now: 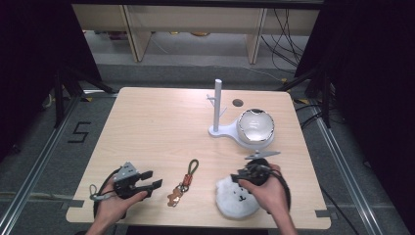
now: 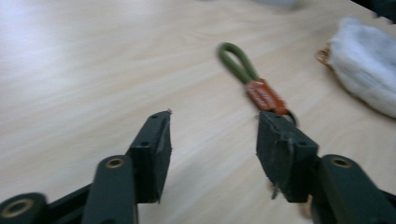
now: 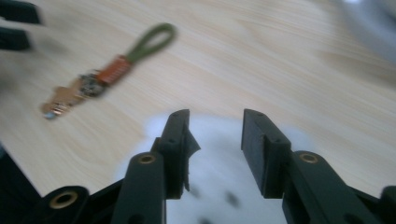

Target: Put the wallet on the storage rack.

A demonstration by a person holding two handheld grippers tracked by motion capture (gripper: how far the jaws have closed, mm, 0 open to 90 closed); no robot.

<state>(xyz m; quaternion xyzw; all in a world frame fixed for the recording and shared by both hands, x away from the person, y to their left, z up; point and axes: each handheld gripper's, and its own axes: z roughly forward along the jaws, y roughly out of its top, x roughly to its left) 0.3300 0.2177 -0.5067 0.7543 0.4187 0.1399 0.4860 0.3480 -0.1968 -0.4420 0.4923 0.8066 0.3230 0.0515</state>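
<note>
At the near edge of a light wooden table (image 1: 161, 122), a person's left hand (image 1: 110, 205) holds the left gripper (image 1: 151, 181) at about seven o'clock, jaws apart with nothing between them and aimed toward the keychain. The right gripper (image 1: 244, 177), at about five o'clock, hovers over a white plush toy (image 1: 235, 198) with a small face; its jaws stand apart above the fur, gripping nothing. Between the two grippers lies the keychain (image 1: 185, 177), just right of the left gripper's tips: a green cord loop, an orange strap and a small brown bear charm at its near end. Farther back, toward one o'clock, a round silver-and-white bowl-like object (image 1: 255, 126) sits on the base of a white stand (image 1: 218, 105) with an upright post.
</note>
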